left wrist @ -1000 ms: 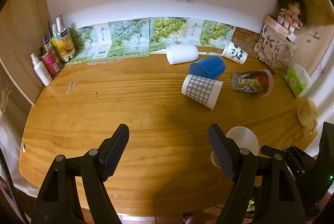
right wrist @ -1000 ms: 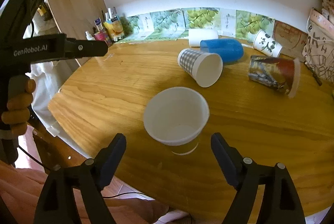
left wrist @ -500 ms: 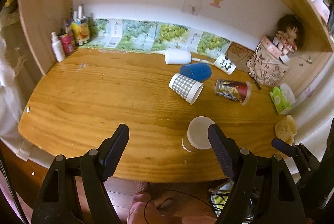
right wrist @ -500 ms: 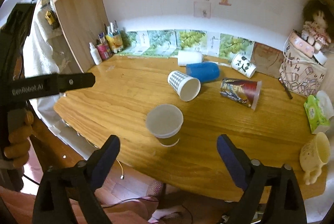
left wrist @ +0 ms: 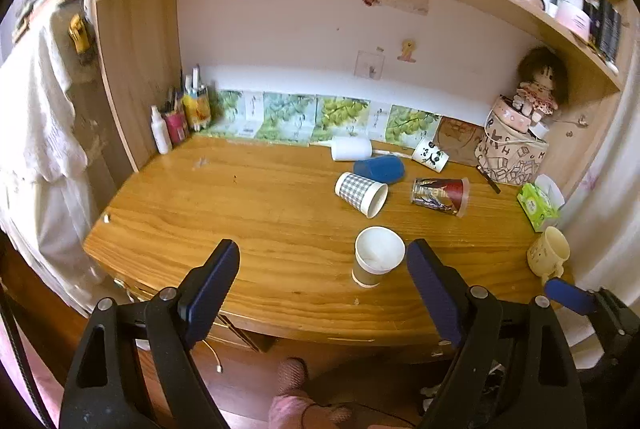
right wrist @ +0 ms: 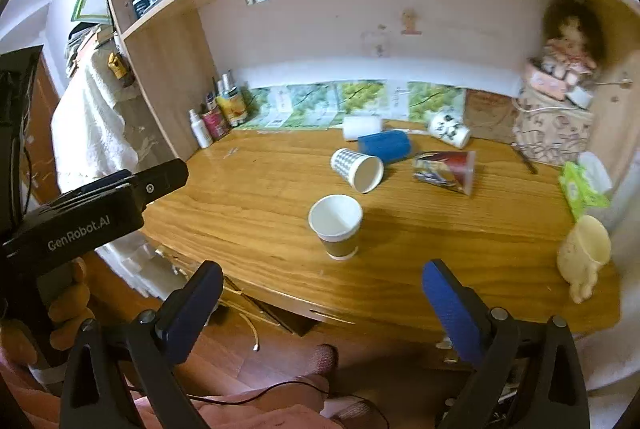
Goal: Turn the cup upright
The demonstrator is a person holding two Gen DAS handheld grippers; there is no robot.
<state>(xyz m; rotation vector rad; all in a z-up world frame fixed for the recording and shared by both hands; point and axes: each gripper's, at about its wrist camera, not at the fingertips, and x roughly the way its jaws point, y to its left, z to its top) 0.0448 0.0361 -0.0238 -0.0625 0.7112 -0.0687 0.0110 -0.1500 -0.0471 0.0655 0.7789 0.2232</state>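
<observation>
Two wide-open, empty grippers, left gripper (left wrist: 322,279) and right gripper (right wrist: 322,297), hang off the desk's (right wrist: 248,197) near edge, with the upright paper cup (right wrist: 336,225) ahead, the checked cup (right wrist: 356,169) on its side beyond.

From my end the desk (left wrist: 248,213) reads as varnished wood, glossy, grain plain. The upright cup (left wrist: 376,255) looks like matt white paper with a brown paper band; the checked cup (left wrist: 360,189) is paper too. The blue cup (left wrist: 380,168) seems smooth plastic. Both grippers show matt black plastic (finger pads (right wrist: 450,303) a textured blue). The mug (right wrist: 586,253) looks glazed, cream.
</observation>
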